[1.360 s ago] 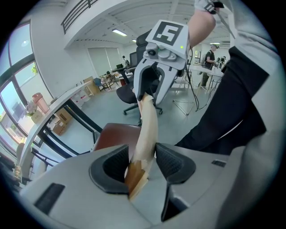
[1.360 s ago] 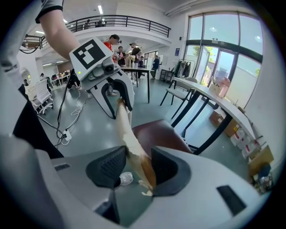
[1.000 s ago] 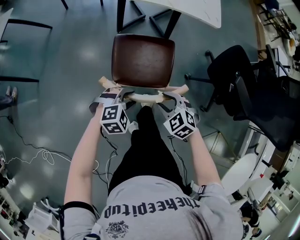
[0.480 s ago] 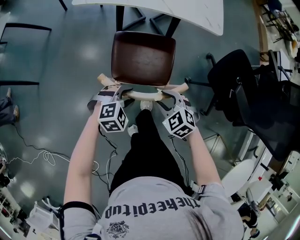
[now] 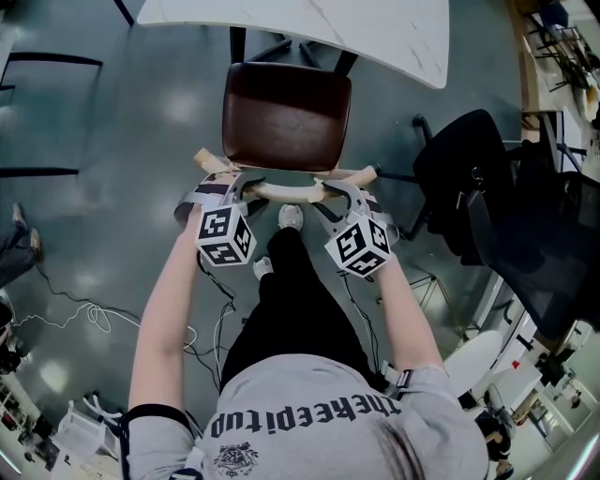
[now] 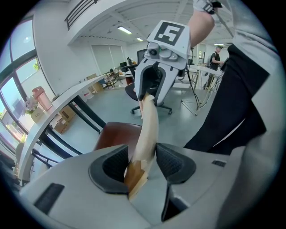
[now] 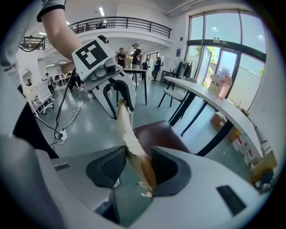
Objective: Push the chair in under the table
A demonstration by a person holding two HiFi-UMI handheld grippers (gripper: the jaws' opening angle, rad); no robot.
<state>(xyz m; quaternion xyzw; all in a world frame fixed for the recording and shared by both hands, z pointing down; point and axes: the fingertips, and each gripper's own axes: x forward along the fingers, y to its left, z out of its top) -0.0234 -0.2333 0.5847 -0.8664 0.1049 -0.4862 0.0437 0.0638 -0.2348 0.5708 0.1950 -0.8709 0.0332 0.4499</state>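
Since the left gripper (image 5: 232, 186) and right gripper (image 5: 339, 192) each pinch the pale wooden back rail (image 5: 286, 194) (one per end), the brown-seated chair (image 5: 286, 117) should steer straight under the white tabletop (image 5: 375, 28).

A black office chair (image 5: 469, 173) stands right; white cables (image 5: 89, 312) trail across the floor (image 5: 122, 141).

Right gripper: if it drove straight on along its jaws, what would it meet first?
The chair's wooden backrest rail: it already sits between the jaws of the right gripper. Past the rail, the line probably runs down onto the brown seat, though depth is hard to judge in this view.
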